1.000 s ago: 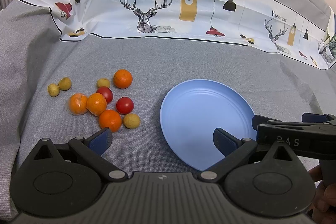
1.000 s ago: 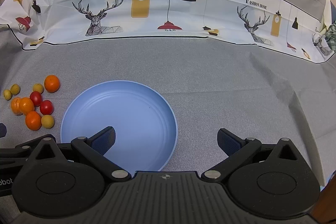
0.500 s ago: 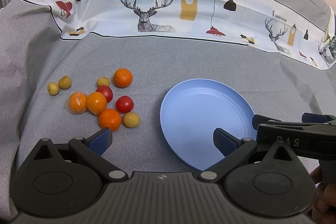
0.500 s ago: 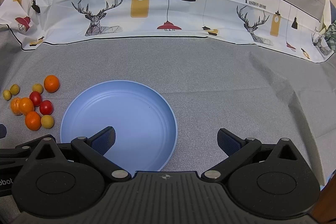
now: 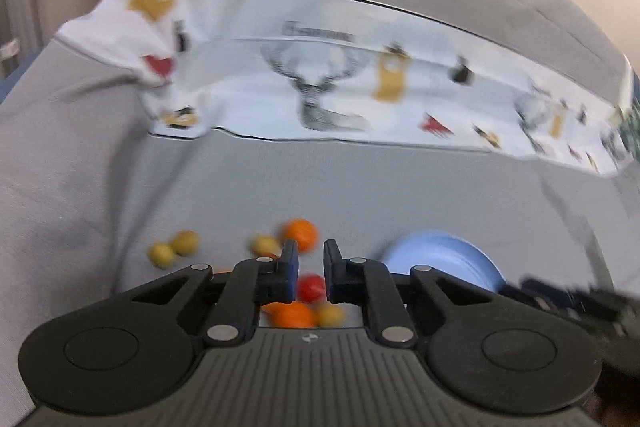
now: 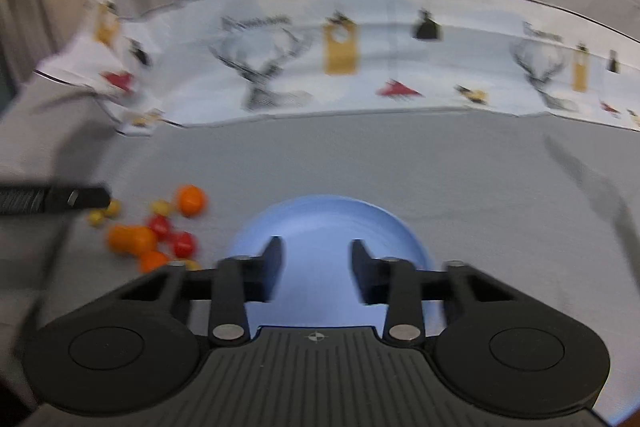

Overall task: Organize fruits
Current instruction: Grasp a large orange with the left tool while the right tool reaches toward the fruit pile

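Both our grippers have swung since a moment ago and everything's blurry now. Our left gripper has just been closing and its jaws sit nearly together, a thin gap with nothing pinched, right over the fruit pile. Peeking out around its fingers we get a red tomato, an orange underneath and another orange just past the tips. Our right gripper has been closing too, jaws narrowly apart, empty, above the blue plate. Fruits lie left of the plate, none on it. Further back, grey cloth, then the deer-print sheet.
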A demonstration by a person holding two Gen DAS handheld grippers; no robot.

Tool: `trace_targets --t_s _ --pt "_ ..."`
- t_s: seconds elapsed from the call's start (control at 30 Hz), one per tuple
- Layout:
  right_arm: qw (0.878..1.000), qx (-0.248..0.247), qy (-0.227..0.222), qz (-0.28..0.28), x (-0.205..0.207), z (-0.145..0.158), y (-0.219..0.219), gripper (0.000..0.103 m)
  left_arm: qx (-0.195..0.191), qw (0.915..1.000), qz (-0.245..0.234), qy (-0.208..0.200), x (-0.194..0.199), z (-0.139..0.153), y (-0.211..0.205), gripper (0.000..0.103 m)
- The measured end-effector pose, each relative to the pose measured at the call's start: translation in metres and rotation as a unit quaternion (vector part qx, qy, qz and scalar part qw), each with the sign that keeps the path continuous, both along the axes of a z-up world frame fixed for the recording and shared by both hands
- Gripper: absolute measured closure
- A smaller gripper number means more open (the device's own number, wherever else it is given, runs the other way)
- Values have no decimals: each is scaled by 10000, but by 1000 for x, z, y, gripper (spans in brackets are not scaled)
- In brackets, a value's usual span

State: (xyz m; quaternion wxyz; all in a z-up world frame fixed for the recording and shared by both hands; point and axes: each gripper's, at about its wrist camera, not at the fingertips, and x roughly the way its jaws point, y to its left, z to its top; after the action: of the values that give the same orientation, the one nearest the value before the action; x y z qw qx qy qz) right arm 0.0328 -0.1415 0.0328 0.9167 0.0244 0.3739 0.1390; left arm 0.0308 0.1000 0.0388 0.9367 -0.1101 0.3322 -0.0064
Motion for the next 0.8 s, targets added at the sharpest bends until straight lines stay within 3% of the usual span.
trace_targets --t_s 0.07,0.1,0.13,0.2,0.3,0.4,0.53,0.6,0.7,0.8 --pt "9994 154 -72 291 -3 3 12 72 -303 9988 339 175 6 -16 28 88" --pt "9988 217 -74 432 -4 4 18 72 -483 9952 586 618 11 -29 40 89" --pt "9977 273 -85 613 -5 4 25 72 -845 9887 798 949 14 -37 53 89" --pt "9955 293 -142 895 -8 4 39 71 -1595 9769 943 1061 14 -44 70 89" --pt "9898 317 -190 1372 -8 0 61 71 -1458 9770 937 1240 19 -45 69 84" --pt "9827 62 -298 1826 -11 -13 87 70 -1293 9791 973 1235 21 -47 71 70" --pt "9787 -244 -165 2032 -8 -31 112 64 -1385 9700 1217 1585 37 -61 72 56" --pt "9788 -334 -158 2013 -3 -38 122 48 -1421 9649 1324 1765 42 -71 75 47" --pt "9786 -391 -96 2019 4 -45 133 47 -1447 9589 1454 1962 53 -83 82 42" --pt "9759 -778 51 2037 14 -62 145 47 -1525 9527 1502 2159 62 -93 85 42"
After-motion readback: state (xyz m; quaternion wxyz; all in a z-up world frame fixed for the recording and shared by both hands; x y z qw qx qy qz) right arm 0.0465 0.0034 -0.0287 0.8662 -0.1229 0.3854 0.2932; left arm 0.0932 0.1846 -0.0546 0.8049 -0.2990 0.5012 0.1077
